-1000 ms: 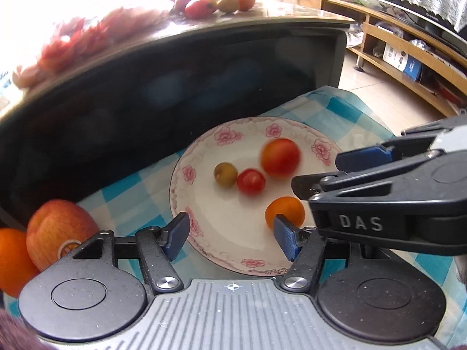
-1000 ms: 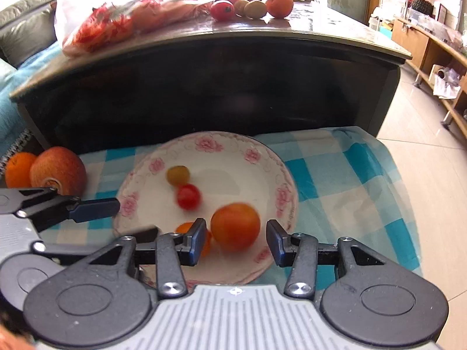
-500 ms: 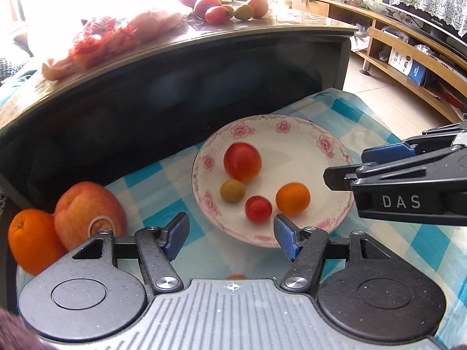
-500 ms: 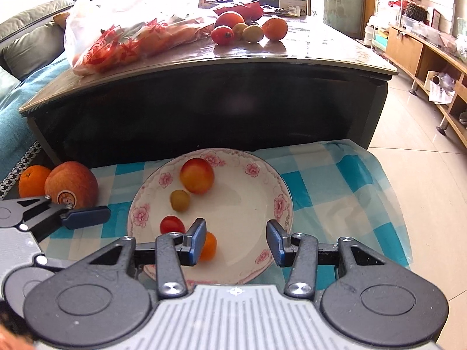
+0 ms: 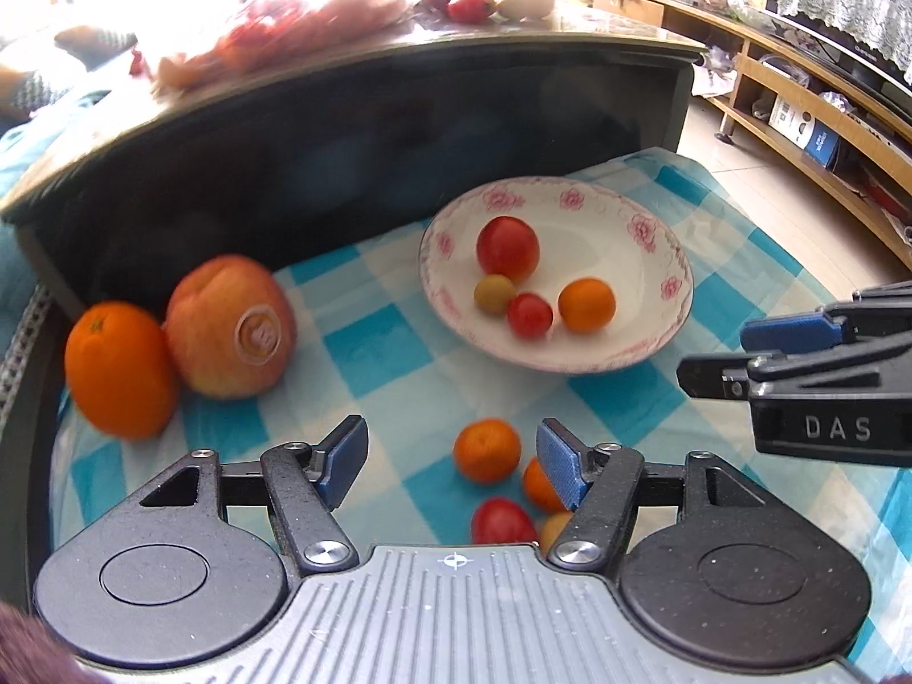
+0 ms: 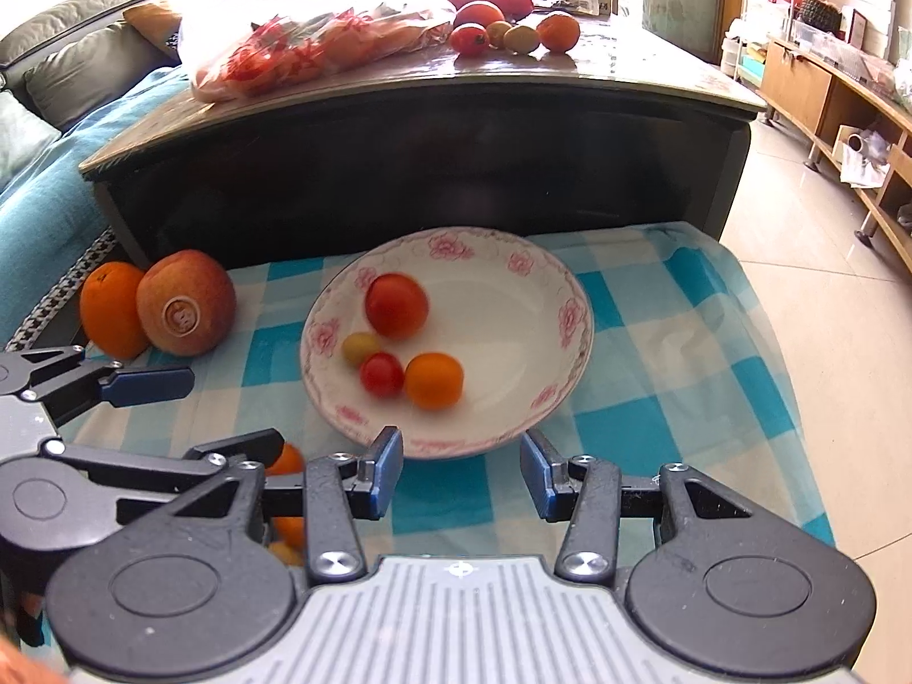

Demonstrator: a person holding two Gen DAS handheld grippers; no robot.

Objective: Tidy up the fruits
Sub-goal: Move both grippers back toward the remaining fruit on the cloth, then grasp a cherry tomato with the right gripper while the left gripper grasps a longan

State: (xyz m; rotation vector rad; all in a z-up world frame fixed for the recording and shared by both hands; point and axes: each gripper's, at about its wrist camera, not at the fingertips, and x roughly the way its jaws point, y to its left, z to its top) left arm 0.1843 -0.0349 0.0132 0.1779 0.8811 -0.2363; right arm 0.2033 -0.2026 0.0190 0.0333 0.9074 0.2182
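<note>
**Fruit half-hidden behind the open grippers**

Small fruits [image 5: 486,450] near the left gripper [image 5: 452,459] sit partly hidden. Both it and the right gripper [image 6: 461,473] gape, empty. The plate [image 6: 561,290] holds four fruits on a checked cloth [image 6: 684,342] beside a dark bench [image 6: 433,148].

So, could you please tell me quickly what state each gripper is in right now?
Left gripper: open, holding nothing.
Right gripper: open, holding nothing.

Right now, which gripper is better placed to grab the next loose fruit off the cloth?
Left. The left gripper is open with a small orange between its fingertips. The right gripper is open over bare cloth beside the plate.
</note>
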